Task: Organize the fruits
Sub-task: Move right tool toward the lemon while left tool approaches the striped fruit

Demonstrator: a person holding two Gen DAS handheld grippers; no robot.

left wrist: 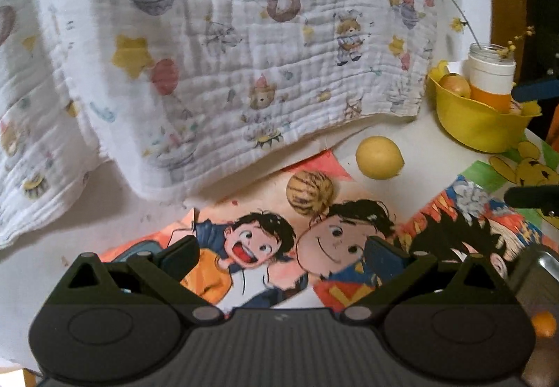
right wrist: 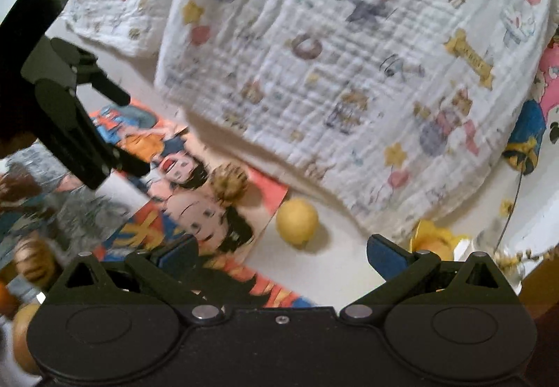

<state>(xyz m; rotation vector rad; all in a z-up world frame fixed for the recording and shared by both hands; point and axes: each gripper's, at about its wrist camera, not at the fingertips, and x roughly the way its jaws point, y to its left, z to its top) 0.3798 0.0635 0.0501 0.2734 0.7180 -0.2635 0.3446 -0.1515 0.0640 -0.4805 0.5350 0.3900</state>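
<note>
**Between picks: two fruits loose, both grippers empty**

Left gripper (left wrist: 279, 256): fingers spread, nothing between them. Right gripper (right wrist: 284, 252): fingers likewise spread and empty.

Lemon (left wrist: 379, 158) lies on the bench at 1 o'clock of the left gripper, near the yellow bowl (left wrist: 478, 121), which already holds fruit. Striped round fruit (left wrist: 309, 193) sits just beside the lemon, on the cartoon poster (left wrist: 244, 247).

Judgement: reach phase. Next move: centre the right fingers around the lemon, at 12 o'clock in the right view, then close.
</note>
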